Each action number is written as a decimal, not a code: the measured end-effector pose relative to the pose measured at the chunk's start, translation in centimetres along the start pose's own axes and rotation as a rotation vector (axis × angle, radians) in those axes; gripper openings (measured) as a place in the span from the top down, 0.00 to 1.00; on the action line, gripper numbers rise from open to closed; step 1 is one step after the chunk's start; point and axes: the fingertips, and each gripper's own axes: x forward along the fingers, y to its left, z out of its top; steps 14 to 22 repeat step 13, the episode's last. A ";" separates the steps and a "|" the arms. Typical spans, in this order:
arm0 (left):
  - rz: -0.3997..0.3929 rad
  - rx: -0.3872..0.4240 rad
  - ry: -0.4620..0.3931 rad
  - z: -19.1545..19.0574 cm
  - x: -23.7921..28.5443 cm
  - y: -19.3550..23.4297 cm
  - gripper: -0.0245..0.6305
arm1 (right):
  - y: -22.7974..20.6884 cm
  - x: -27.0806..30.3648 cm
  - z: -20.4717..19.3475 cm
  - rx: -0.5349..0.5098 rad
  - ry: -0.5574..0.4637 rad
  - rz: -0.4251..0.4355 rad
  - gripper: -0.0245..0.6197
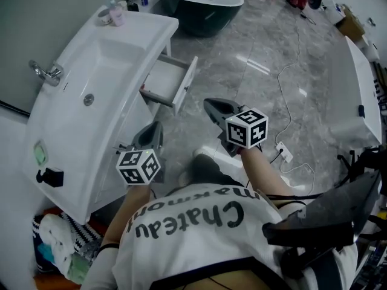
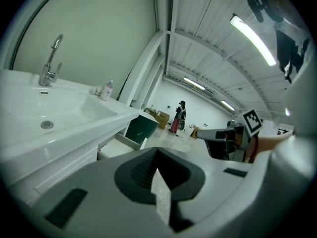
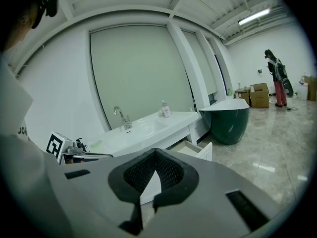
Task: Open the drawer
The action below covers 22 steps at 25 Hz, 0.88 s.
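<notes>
Fingers of the left gripper [image 2: 158,157] are pressed together with nothing between them; only a thin seam and the dark ribbed hollow behind the tips show. Those of the right gripper [image 3: 156,157] are closed the same way and hold nothing. Both grippers hang in the air in front of the person, touching no furniture, with the left one nearer the cabinet and the right one out over the grey marble floor [image 1: 254,53].

Beyond the left gripper, the flat-fronted white drawer [image 1: 175,80] stands pulled out from the front of the long white vanity cabinet [image 1: 121,132], well apart from both sets of fingers. Its open box shows a plain pale bottom.

On top of the vanity, the moulded white basin [image 1: 121,56] has a round metal drain [image 1: 89,99] in its floor and a chrome tap [image 1: 47,72] at its left edge. A small clear bottle [image 1: 116,14] and a low jar beside it stand on the far end of the counter. A pale green item [image 1: 40,154] lies on the near end, too small to identify.

Farther away, a dark green bathtub with a white rim [image 1: 199,2] stands on the floor.
</notes>
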 end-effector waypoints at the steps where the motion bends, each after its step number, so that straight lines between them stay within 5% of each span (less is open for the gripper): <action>1: 0.001 -0.002 0.002 -0.2 -0.1 0.0 0.95 | 0.0 -0.1 0.0 0.006 -0.002 -0.002 0.95; 22: 0.003 -0.009 -0.013 -0.1 -0.8 0.2 0.95 | -0.6 -0.5 0.3 -0.003 0.014 -0.019 0.95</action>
